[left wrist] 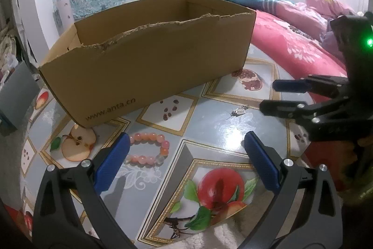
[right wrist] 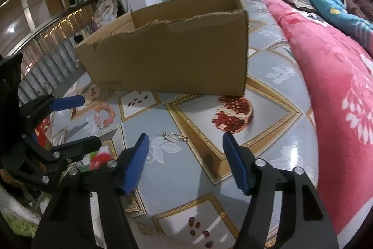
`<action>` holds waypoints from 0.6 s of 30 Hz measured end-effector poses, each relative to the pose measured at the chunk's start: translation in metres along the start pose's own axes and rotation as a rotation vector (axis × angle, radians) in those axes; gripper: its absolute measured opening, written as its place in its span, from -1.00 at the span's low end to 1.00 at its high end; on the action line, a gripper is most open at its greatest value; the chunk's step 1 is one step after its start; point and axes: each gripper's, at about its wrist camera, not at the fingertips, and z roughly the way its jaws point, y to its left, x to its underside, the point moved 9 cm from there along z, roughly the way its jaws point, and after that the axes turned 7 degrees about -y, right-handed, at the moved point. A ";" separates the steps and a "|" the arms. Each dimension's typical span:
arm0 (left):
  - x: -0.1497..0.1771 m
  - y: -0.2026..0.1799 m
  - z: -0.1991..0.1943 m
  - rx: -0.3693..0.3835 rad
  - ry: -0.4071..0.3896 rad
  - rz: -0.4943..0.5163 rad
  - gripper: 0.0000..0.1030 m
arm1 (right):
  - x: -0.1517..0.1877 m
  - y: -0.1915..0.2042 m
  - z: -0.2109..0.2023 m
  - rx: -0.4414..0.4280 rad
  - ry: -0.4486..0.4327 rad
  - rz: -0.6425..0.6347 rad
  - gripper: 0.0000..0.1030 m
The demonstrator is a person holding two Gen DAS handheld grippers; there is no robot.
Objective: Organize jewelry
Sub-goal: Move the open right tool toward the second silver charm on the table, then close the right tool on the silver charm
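Both grippers, left and right, stood open and empty above the tablecloth, the bracelet and small silver charm lying before the box.

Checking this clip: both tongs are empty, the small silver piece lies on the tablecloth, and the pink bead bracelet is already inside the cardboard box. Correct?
Not quite. The pink bead bracelet is not in the cardboard box; it lies on the tablecloth in front of it, as the left wrist view shows. The rest holds: the small silver piece lies on the cloth, both tongs empty.
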 end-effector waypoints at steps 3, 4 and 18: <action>-0.001 -0.005 0.005 0.024 0.000 -0.001 0.66 | -0.001 0.004 0.003 0.003 0.015 -0.029 0.05; -0.001 -0.008 0.007 0.032 0.000 0.002 0.65 | -0.001 0.005 0.004 0.005 0.018 -0.035 0.02; 0.007 -0.041 0.025 0.128 0.014 0.057 0.13 | 0.004 0.030 0.038 -0.031 0.165 -0.352 -0.61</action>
